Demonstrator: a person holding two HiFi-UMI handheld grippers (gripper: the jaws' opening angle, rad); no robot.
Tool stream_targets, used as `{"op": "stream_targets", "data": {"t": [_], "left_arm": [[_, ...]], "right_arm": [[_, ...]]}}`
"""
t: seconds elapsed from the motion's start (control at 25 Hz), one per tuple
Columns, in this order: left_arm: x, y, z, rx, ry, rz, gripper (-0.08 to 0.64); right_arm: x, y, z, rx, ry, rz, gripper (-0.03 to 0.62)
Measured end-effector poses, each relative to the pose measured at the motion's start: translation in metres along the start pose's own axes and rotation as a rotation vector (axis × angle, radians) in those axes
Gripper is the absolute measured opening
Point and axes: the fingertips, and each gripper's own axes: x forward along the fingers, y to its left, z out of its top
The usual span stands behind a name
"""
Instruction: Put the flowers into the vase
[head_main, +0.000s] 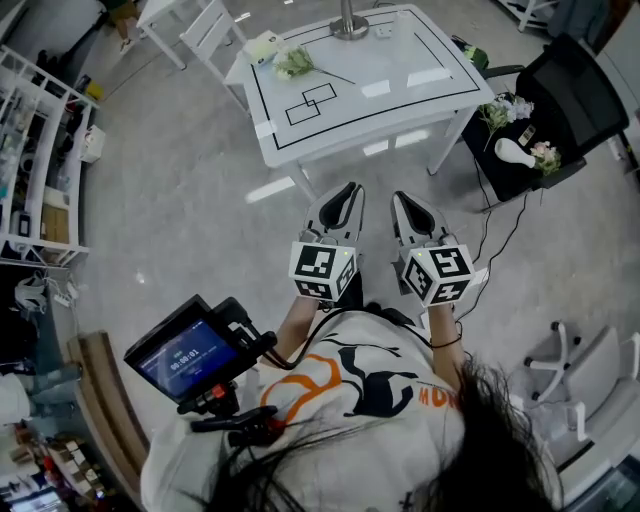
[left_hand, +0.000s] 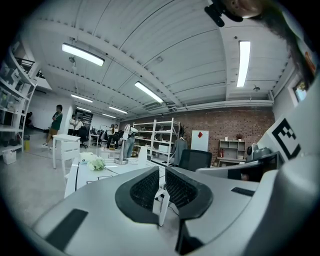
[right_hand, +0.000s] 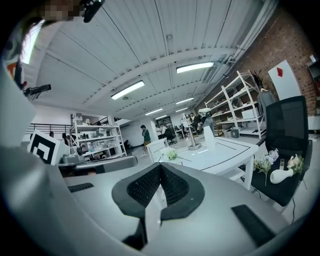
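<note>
A white flower (head_main: 293, 62) lies on the far left of the white table (head_main: 400, 90), beside black taped outlines. A white vase (head_main: 515, 152) lies on its side on the black chair (head_main: 560, 110) to the right of the table, with more flowers (head_main: 505, 110) around it. Both grippers are held side by side over the floor short of the table. The left gripper (head_main: 350, 190) and right gripper (head_main: 400, 197) are shut and hold nothing. The left gripper view shows its shut gripper (left_hand: 160, 170) and the flower (left_hand: 96, 163). The right gripper view shows its shut gripper (right_hand: 160, 166), the flower (right_hand: 171, 154) and the vase (right_hand: 281, 174).
A metal pole base (head_main: 349, 25) stands at the table's far edge. A white chair (head_main: 210, 30) is at the table's left and shelving (head_main: 40, 160) lines the left wall. A monitor rig (head_main: 185, 355) hangs at my left; a grey office chair (head_main: 585, 375) stands at right.
</note>
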Motion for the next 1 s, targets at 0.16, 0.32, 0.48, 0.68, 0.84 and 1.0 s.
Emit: {"op": "stream_targets", "data": {"t": [0.16, 0.32, 0.48, 0.68, 0.84, 1.0], "left_arm": [[0.03, 0.036, 0.006, -0.018, 0.004, 0.0, 0.046], [0.06, 0.079, 0.015, -0.022, 0.009, -0.003, 0.046], [0.068, 0.092, 0.019, -0.017, -0.009, -0.002, 0.046], [0.103, 0.145, 0.029, -0.023, -0.001, -0.018, 0.046], [0.121, 0.179, 0.035, -0.019, -0.007, -0.051, 0.046], [0.13, 0.208, 0.034, -0.035, -0.004, -0.063, 0.046]], "right_arm": [[0.044, -0.007, 0.01, 0.002, 0.019, 0.002, 0.014], [0.093, -0.009, 0.021, 0.004, 0.028, 0.003, 0.014], [0.107, -0.006, 0.023, -0.006, 0.019, 0.012, 0.014], [0.168, -0.008, 0.038, -0.001, 0.032, 0.014, 0.014], [0.211, -0.004, 0.043, 0.014, 0.039, 0.034, 0.014], [0.245, 0.001, 0.044, 0.007, 0.051, 0.035, 0.014]]}}
